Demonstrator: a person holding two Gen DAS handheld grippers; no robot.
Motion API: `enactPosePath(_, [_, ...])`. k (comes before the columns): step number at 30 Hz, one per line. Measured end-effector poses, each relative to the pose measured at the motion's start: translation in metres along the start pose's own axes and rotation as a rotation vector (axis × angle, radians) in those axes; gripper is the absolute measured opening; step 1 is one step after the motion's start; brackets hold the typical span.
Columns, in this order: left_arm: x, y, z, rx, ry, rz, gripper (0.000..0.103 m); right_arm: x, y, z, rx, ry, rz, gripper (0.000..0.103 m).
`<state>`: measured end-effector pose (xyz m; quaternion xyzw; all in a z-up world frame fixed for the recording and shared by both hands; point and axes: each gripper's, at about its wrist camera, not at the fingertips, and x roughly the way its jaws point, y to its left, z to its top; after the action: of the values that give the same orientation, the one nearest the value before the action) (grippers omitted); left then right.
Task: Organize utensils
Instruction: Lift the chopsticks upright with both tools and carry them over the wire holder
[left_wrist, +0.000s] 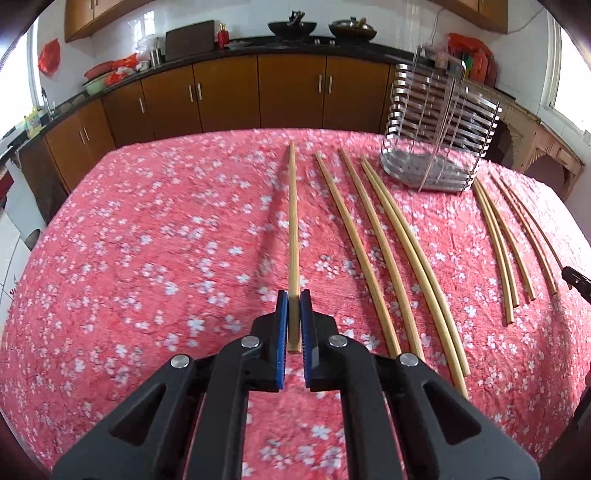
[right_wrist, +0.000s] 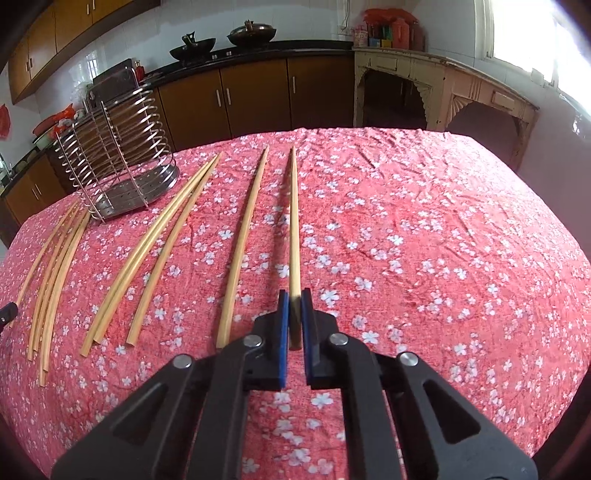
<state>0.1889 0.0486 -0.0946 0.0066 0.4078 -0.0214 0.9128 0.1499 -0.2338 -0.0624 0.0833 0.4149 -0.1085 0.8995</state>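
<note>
1. While both views look across the same desk (left_wrist: 147, 258) under a pink flowered cloth, only the left wrist view shows the sink corner at far left, and only the right wrist view shows the cream carved cabinet (right_wrist: 443, 85) under the window.
2. The metal rack (left_wrist: 439, 147) stands at upper right in the left view and at upper left in the right view, so it sits between the two grippers' lines of sight.
3. In the left view, the left gripper (left_wrist: 294, 295) is clenched on a chopstick (left_wrist: 293, 221) that runs straight ahead from between the blue pads. Four more chopsticks (left_wrist: 388, 258) lie just to its right, and another group (left_wrist: 509, 251) lies beyond the rack.
4. In the right view, the right gripper (right_wrist: 294, 294) is clenched on its own chopstick (right_wrist: 294, 221), likewise pointing straight ahead; a lone chopstick (right_wrist: 242, 251) lies just left of it, then three more, then a bundle (right_wrist: 55, 273) near the rack.
5. A tip of the other gripper shows at each view's edge.
</note>
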Motion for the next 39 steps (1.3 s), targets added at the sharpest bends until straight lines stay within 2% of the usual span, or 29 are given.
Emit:
enactPosePath(13, [-0.05,0.016,0.013,-0.044,-0.219,-0.017,0.007,-0.039,-0.008,0.004,-0.016,-0.127,-0.02,0.008])
enactPosePath(18, [-0.063,0.02,0.015,-0.071,-0.28,-0.027,0.007,-0.053,-0.008,0.01,-0.017,-0.194,-0.016,0.008])
enactPosePath(26, [-0.095,0.028,0.03,-0.097,-0.422,-0.029,0.007,-0.083,-0.015,0.029,0.026,-0.334,0.023,0.008])
enactPosePath(39, [-0.119,0.036,0.052,-0.124,-0.513,-0.026,0.007,-0.106,-0.023,0.055,0.085,-0.456,0.062,0.008])
